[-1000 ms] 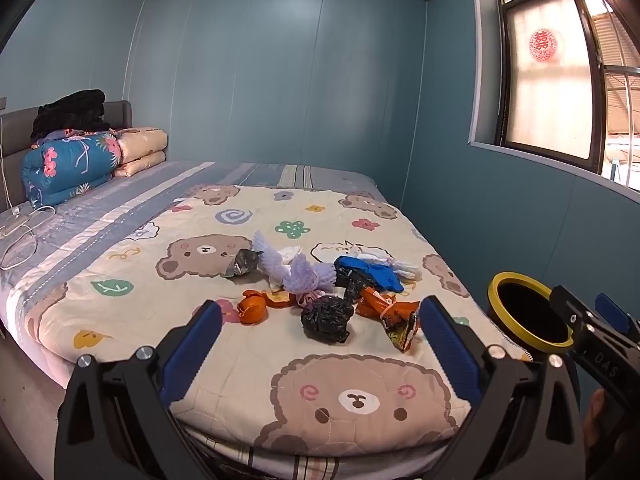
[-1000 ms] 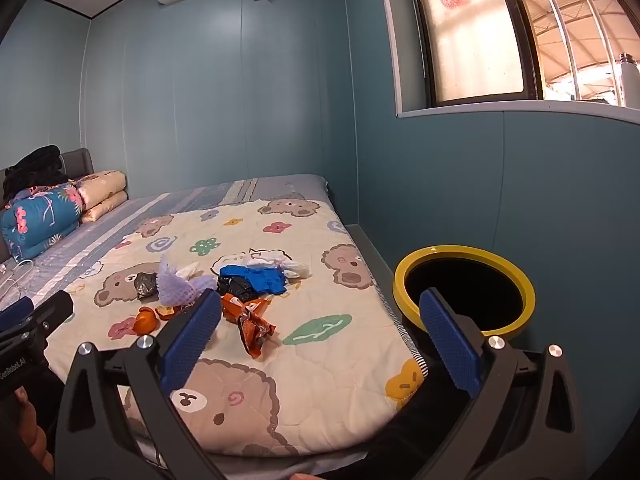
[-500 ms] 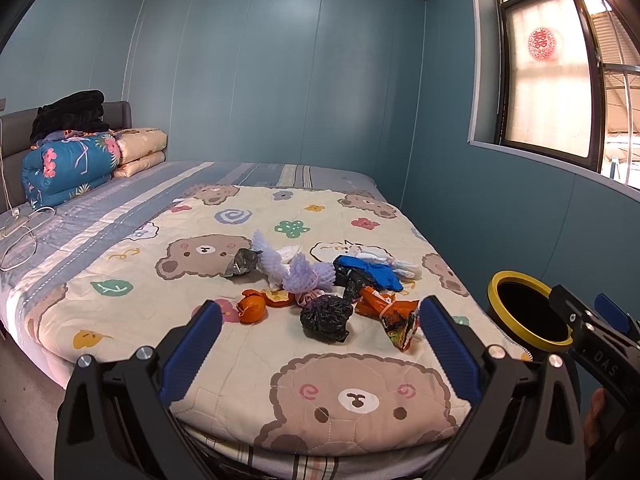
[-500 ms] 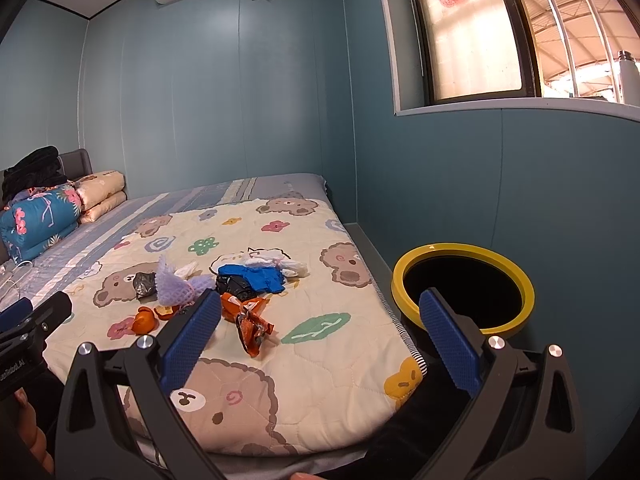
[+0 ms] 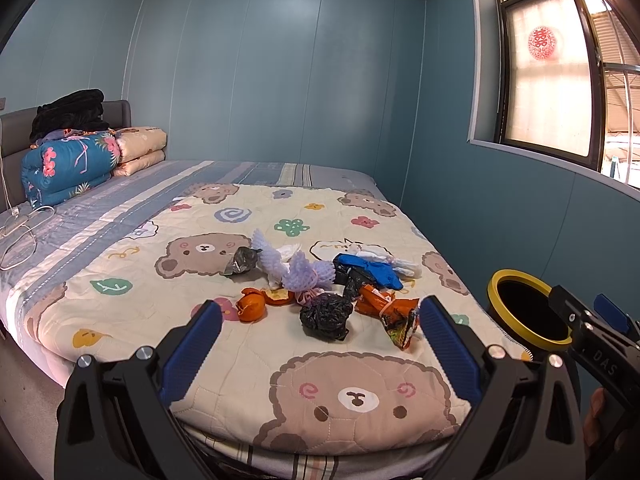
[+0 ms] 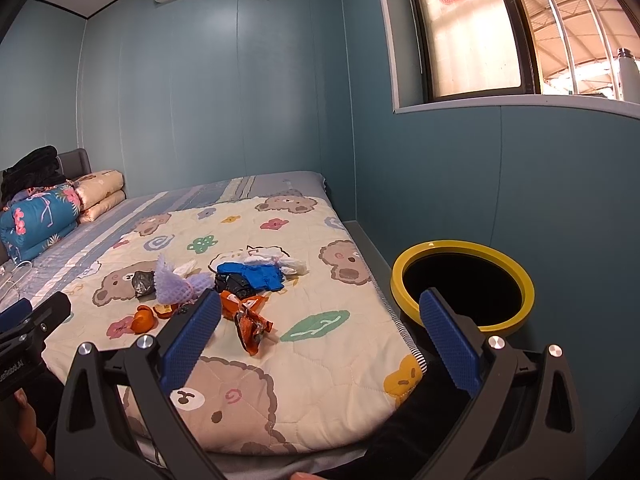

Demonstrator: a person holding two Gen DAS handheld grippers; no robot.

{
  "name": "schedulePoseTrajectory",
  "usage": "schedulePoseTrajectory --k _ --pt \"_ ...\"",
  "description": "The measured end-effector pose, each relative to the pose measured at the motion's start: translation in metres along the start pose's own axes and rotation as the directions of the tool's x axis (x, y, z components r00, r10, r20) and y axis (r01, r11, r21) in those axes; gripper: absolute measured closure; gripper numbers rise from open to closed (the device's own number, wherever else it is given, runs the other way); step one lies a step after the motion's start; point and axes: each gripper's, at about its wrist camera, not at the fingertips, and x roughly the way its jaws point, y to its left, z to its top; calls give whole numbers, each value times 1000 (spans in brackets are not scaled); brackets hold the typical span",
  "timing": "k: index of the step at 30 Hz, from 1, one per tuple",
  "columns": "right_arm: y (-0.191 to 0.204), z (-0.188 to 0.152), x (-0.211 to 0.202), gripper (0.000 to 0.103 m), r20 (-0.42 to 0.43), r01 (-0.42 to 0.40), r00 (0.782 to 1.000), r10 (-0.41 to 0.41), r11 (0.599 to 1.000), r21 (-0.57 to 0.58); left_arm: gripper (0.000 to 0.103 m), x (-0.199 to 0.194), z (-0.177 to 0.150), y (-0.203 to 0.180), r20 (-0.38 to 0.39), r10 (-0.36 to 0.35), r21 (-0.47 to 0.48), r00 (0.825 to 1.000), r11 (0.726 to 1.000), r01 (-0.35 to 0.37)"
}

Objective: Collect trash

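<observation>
— What does the left wrist view show?
— The left gripper [image 5: 316,318] with fingers spread wide and empty, above the near end of the bed [image 5: 132,280]. The trash pile [image 5: 320,280] lies mid-quilt: a black bag [image 5: 326,316], an orange wrapper [image 5: 394,314], a blue glove [image 5: 374,272]. The yellow-rimmed bin [image 5: 528,308] stands right of the bed.
— And the right wrist view?
— The right gripper [image 6: 320,318], fingers likewise apart, holding nothing. The trash pile [image 6: 216,288] sits left of centre; the yellow-rimmed bin [image 6: 464,284] is just beside the bed [image 6: 340,344], behind the right finger.
</observation>
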Motion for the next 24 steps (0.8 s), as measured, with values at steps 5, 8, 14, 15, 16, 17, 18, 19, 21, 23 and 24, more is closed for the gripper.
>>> schedulePoseTrajectory --k 5,8,14,15,16,17,18,19,21,23,24 --pt "-1 1 1 8 -2 1 1000 -1 1000 2 8 0 0 0 1 -1 0 1000 1000 1" --pt "0 0 0 8 -4 2 1000 -2 1000 2 8 0 0 0 1 0 0 1000 1000 0" --pt "2 -1 1 8 -6 3 1000 -3 1000 3 8 0 0 0 1 0 0 1000 1000 0" --pt "2 -1 0 8 -7 3 1000 -3 1000 3 8 0 0 -1 1 -1 1 1000 1000 1" --pt "2 -2 0 8 -7 3 1000 -3 1000 4 8 0 0 0 1 0 0 1000 1000 0" --pt "1 -1 0 8 -6 3 1000 -3 1000 4 8 0 0 0 1 0 1 1000 1000 0" --pt "1 -1 0 8 -6 3 1000 -3 1000 4 8 0 0 0 0 0 0 1000 1000 0" --pt "2 -2 0 8 -5 3 1000 -3 1000 4 8 0 0 0 0 0 0 1000 1000 0" --pt "1 -1 1 8 -7 2 1000 -2 1000 4 8 0 0 0 -2 0 -1 1000 1000 0" --pt "1 -1 1 8 -7 3 1000 -3 1000 5 8 0 -1 0 -2 0 -2 1000 1000 0" --pt "1 -1 1 8 -7 3 1000 -3 1000 6 8 0 -1 0 -2 0 -2 1000 1000 0"
